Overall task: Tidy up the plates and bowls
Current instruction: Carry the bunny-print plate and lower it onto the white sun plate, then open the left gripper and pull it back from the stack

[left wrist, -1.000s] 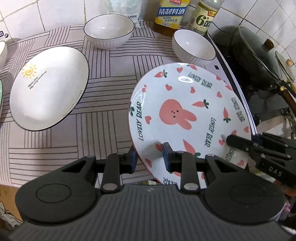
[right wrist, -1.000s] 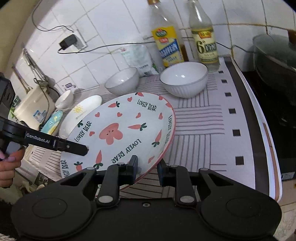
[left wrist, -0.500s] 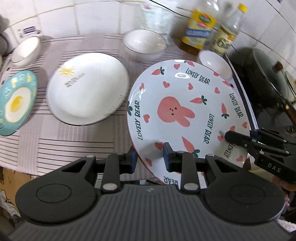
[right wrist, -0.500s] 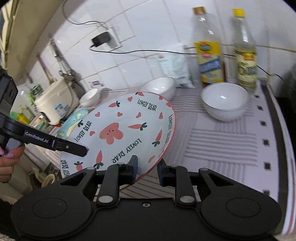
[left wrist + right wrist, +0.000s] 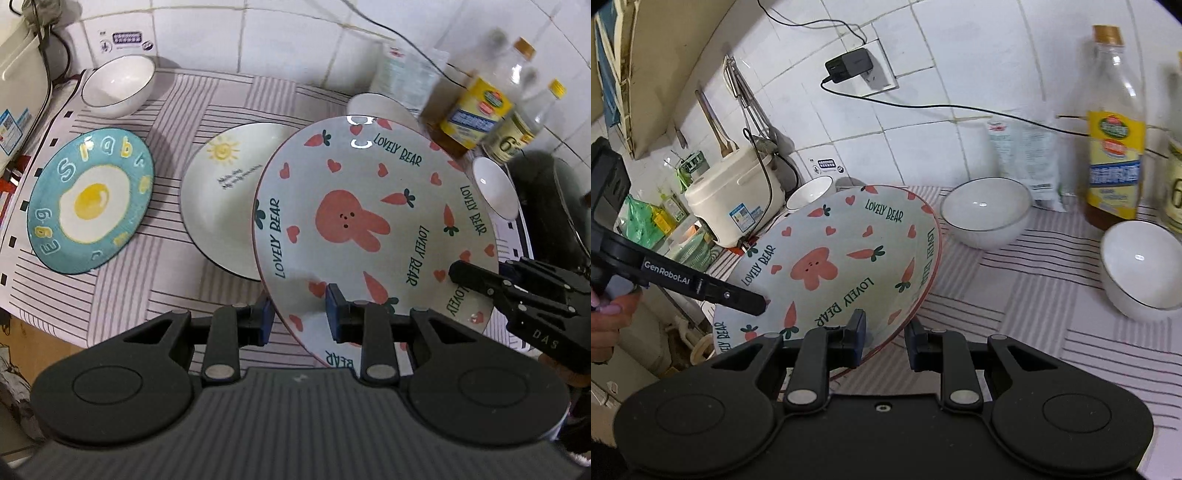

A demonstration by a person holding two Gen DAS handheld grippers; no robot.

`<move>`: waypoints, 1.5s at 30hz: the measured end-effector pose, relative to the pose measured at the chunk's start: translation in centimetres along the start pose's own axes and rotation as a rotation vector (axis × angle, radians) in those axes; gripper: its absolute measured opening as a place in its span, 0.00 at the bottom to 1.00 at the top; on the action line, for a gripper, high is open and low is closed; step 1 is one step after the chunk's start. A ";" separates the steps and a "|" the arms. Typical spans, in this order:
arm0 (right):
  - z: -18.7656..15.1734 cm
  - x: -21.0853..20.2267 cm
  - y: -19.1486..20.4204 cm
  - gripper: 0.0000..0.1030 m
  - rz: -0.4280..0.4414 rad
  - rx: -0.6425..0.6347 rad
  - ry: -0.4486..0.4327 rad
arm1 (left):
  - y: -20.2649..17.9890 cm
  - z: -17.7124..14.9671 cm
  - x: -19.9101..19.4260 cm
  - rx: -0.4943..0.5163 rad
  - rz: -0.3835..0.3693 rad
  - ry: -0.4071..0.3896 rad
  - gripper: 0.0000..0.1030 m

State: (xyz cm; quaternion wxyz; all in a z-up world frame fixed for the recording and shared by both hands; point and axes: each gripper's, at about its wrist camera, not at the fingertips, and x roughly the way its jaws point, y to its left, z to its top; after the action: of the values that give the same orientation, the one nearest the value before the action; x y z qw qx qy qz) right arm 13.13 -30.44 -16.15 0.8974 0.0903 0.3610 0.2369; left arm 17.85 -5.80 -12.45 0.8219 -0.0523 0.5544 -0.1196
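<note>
A: Left wrist view: the bunny plate is off the striped cloth and tilted, carried by both tools. The left gripper has its jaws nearly closed on the rim at 6 o'clock, one pad on the face and one behind. The right gripper bites the rim at about 4 o'clock.

B: And from the right wrist?

A: The same plate, with the right gripper pinching the near rim at 6 o'clock, jaws narrow, rim between the pads. The left gripper comes in at 8 o'clock, a hand behind it.

B: Which step is this?

A: I'd judge it a carry, mid-way. The plate overhangs the right edge of the sun plate, which lies flat on the cloth at 11 o'clock of the bunny plate. The egg plate sits further out at 9 o'clock.

B: So the next move?

A: Probably stacking. It calls for centring the bunny plate over the sun plate, levelling it, lowering until it seats, then easing both grips together. Letting one go first could tip it.

B: The bowls?

A: Three white ones, untouched: one at 10 o'clock, one at 12 behind the plate, one at 2.
</note>
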 end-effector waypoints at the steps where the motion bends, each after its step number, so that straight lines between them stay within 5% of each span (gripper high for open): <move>1: 0.3 0.7 0.2 0.26 -0.001 -0.001 0.007 | 0.6 0.3 0.2 -0.005 0.000 0.006 0.26; 16: 1.0 9.5 1.7 0.26 -0.074 0.075 0.115 | 8.1 4.4 6.8 -0.042 -0.018 0.175 0.27; 28: 2.5 12.2 1.3 0.26 -0.159 0.135 0.138 | 9.1 6.9 9.6 -0.026 -0.050 0.225 0.28; 45: 4.2 14.8 4.3 0.33 -0.303 -0.069 0.250 | 8.2 6.3 10.7 -0.062 0.056 0.280 0.30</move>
State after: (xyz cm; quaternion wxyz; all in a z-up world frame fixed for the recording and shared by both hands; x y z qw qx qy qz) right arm 23.71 -19.38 -20.60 0.8736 -0.0258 0.4708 0.1207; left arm 28.66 -0.91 -21.47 0.7375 -0.0448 0.6684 -0.0858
